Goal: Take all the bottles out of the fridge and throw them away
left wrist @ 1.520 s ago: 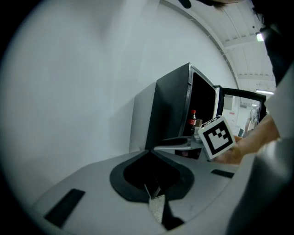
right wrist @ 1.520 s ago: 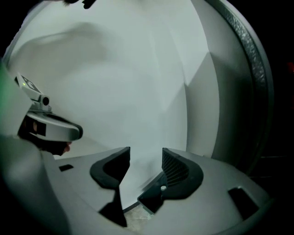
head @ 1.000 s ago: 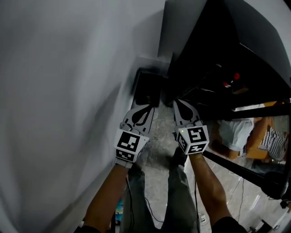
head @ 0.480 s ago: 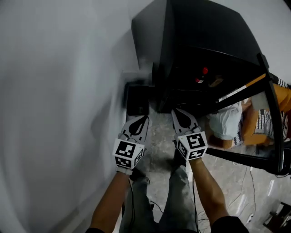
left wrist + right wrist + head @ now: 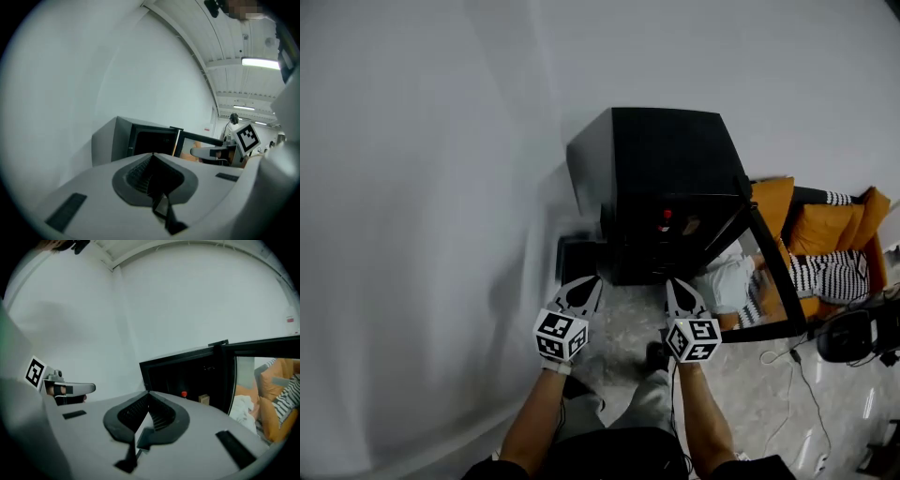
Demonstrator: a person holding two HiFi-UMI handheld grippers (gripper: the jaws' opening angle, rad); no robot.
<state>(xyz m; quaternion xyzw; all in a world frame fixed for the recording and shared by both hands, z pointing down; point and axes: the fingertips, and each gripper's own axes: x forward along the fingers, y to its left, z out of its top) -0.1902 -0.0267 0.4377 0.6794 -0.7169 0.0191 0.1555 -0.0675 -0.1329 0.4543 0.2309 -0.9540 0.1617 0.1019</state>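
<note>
Ceiling lights (image 5: 260,62) above the fridge (image 5: 108,140) show only in the left gripper view.

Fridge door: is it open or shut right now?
Open. The glass door stands swung out from the black fridge, and a red-capped bottle shows inside.

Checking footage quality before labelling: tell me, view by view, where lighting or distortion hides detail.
Head view: the fridge interior is nearly black, only a red cap showing. Left gripper view: fisheye bends the ceiling lines, a ceiling lamp glares. Right gripper view: vignetted corners, fridge interior underexposed.
</note>
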